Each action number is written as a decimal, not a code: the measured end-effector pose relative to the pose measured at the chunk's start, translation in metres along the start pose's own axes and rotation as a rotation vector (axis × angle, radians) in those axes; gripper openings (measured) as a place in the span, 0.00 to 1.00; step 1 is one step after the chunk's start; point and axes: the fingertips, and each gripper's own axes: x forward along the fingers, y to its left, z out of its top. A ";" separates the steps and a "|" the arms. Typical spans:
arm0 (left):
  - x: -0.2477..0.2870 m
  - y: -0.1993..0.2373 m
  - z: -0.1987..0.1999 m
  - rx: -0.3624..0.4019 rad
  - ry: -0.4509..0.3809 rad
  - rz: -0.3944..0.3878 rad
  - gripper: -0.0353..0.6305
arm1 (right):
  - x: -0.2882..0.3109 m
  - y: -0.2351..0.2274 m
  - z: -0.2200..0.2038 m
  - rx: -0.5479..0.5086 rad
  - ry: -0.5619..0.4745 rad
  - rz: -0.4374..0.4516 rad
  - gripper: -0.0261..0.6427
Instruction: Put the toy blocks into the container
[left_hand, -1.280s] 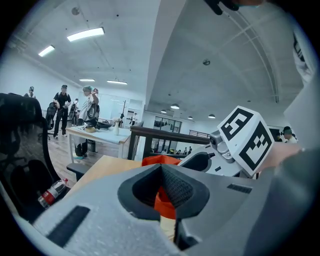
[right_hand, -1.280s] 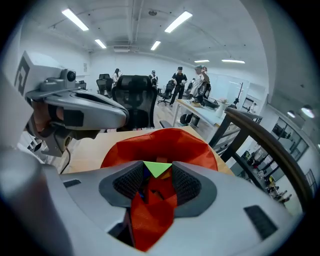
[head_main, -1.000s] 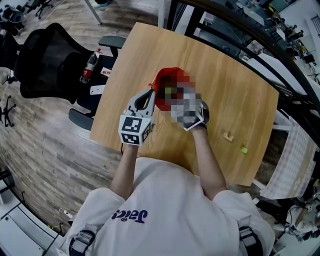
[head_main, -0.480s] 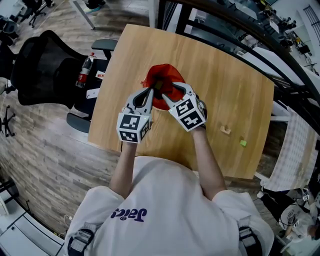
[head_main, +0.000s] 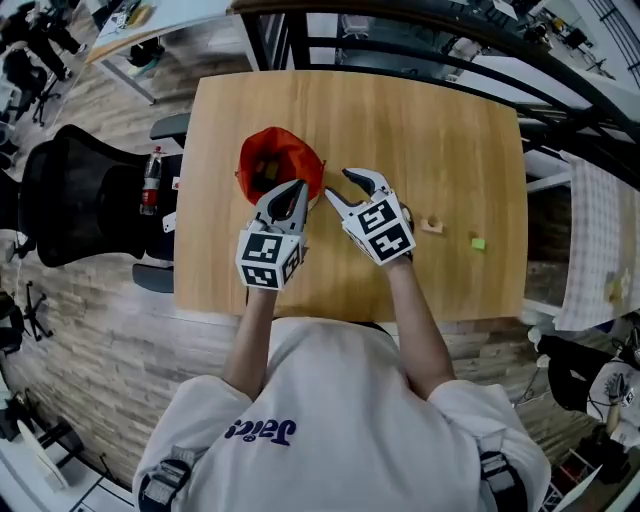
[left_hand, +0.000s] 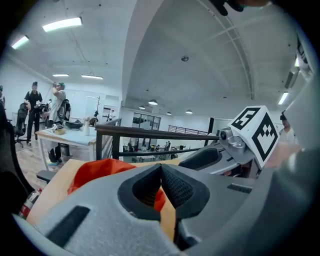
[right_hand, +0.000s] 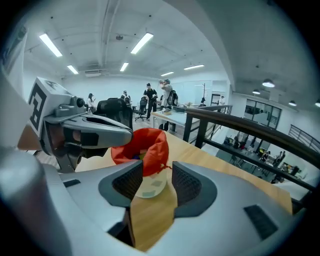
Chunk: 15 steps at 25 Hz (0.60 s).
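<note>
The container is a red cloth bag (head_main: 275, 163) standing open on the wooden table (head_main: 440, 130); in the right gripper view the red bag (right_hand: 146, 145) shows coloured blocks inside. My left gripper (head_main: 297, 190) sits at the bag's right rim, shut with red fabric between its pads (left_hand: 172, 187). My right gripper (head_main: 341, 187) hovers just right of the bag, open, nothing between its fingers. A tan block (head_main: 432, 224) and a green block (head_main: 478, 243) lie on the table to the right of my right hand.
A small white disc (right_hand: 150, 187) lies on the table by the bag's base. A black office chair (head_main: 75, 200) and a bottle (head_main: 152, 180) stand off the table's left edge. A dark railing (head_main: 420, 40) runs past the far edge.
My right gripper has drawn back out of the bag's mouth to the right with its jaws apart. The left gripper stays at the rim. The head view has swung round.
</note>
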 end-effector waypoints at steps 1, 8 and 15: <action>0.005 -0.012 -0.001 0.009 0.007 -0.024 0.07 | -0.010 -0.006 -0.007 0.017 0.000 -0.019 0.32; 0.046 -0.100 -0.009 0.058 0.060 -0.185 0.07 | -0.076 -0.057 -0.060 0.123 0.002 -0.156 0.31; 0.086 -0.208 -0.037 0.116 0.128 -0.405 0.07 | -0.161 -0.101 -0.151 0.300 0.039 -0.353 0.29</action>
